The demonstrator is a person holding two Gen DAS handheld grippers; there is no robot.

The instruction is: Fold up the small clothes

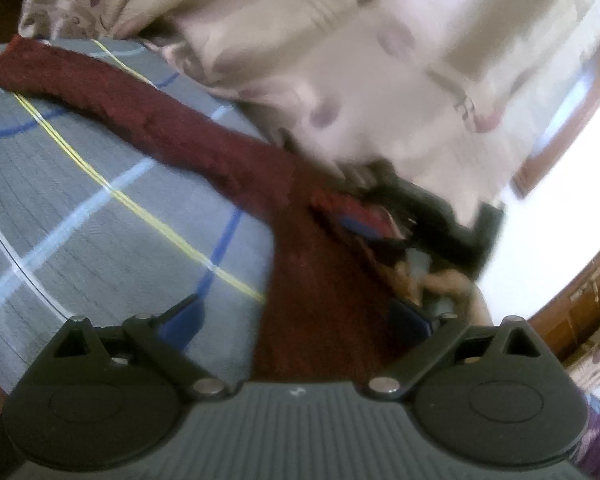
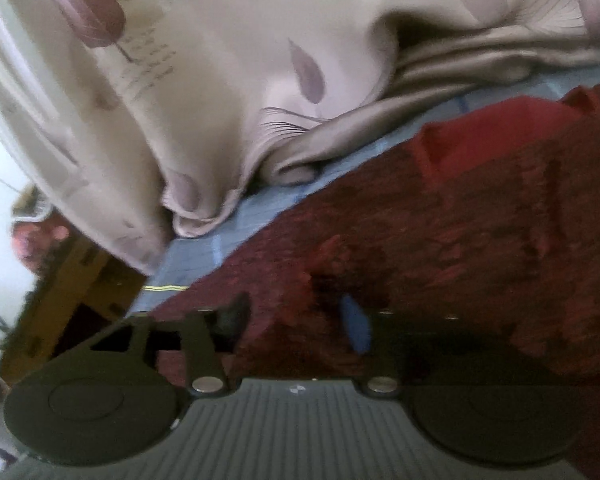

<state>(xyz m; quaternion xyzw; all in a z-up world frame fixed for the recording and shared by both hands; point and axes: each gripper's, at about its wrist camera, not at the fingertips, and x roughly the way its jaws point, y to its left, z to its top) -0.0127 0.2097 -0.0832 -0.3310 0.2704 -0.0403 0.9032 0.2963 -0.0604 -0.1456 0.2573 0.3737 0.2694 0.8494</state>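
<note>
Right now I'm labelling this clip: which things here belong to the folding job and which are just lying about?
Belongs to the job:
- dark red knitted garment
- left hand-held gripper
- right hand-held gripper

Just lying about:
- beige leaf-print cloth
- grey-blue checked bedsheet underneath
- wooden furniture

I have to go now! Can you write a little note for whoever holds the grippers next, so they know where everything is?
Left hand-held gripper: open wide over the maroon garment, gripping nothing.
Right hand-held gripper: open, low over the same garment, pads not pressing it.
Garment: lies on the checked sheet, beside the beige blanket; one long part stretches away flat.
Done: hard to tell; no neat fold shows yet.
Left: fold the garment.
</note>
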